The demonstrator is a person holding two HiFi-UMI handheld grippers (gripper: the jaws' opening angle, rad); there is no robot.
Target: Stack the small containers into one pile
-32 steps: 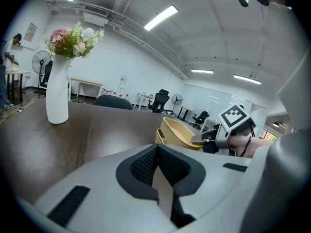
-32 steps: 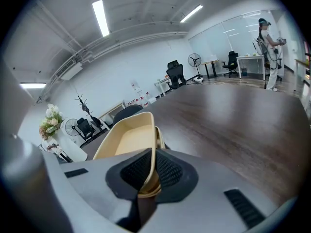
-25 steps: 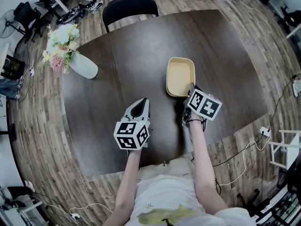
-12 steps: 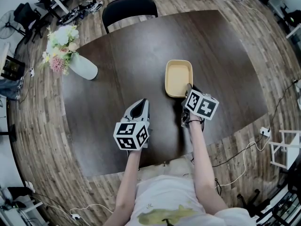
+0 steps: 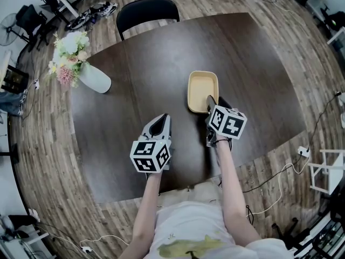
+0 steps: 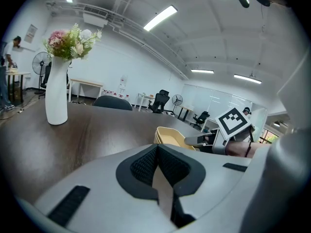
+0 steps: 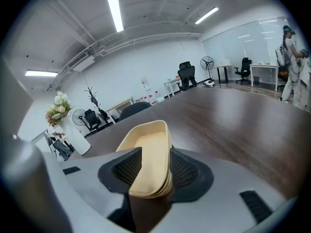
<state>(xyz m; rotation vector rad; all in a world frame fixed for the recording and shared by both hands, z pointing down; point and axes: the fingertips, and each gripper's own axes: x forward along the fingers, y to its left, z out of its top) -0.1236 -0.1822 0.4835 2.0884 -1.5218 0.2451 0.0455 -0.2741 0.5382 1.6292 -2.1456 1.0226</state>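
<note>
A pile of nested tan containers (image 5: pixel 202 90) sits on the dark table (image 5: pixel 145 74), right of centre. My right gripper (image 5: pixel 211 104) is at its near end, jaws opening. In the right gripper view the pile's near rim (image 7: pixel 148 154) lies between the two black pads (image 7: pixel 127 170), which stand apart and do not press on it. My left gripper (image 5: pixel 161 121) hovers over bare table to the left of the pile, shut on nothing. In the left gripper view its pads (image 6: pixel 144 165) meet, and the pile (image 6: pixel 170 136) shows ahead to the right.
A white vase of flowers (image 5: pixel 92 75) stands at the table's far left, also seen in the left gripper view (image 6: pixel 57 98). A black chair (image 5: pixel 148 8) is pushed up to the far edge. The near table edge runs just behind both grippers.
The right gripper and the pile have shifted a little to the left and away from me. The left gripper has stayed put.
</note>
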